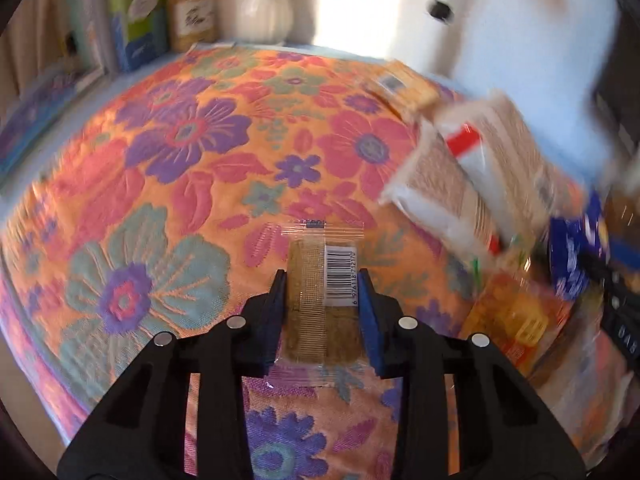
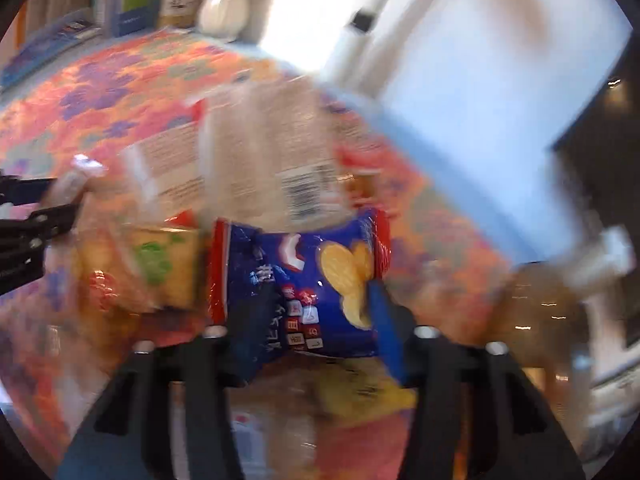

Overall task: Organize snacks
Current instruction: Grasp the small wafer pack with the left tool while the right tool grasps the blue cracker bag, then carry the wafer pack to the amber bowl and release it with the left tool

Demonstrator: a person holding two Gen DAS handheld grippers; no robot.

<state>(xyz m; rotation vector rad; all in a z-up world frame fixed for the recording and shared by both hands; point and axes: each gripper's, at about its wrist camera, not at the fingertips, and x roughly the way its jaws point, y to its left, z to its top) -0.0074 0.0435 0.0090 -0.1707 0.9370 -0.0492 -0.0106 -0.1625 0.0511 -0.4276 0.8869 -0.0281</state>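
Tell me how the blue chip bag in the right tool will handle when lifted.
The blue chip bag is probably light for its size: a small puffy pouch. Its glossy film may slip between the right tool fingers. The chips pictured on it suggest fragile contents, so a hard squeeze could crush them.

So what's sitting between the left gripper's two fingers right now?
A clear-wrapped brown snack bar with a barcode label, clamped between the left gripper's blue pads above the floral tablecloth. The left wrist view shows it.

A floral cloth (image 1: 192, 160) covers the surface, with a white vase (image 1: 262, 8) at its far edge and snack packets (image 1: 472, 176) piled right of that vase.
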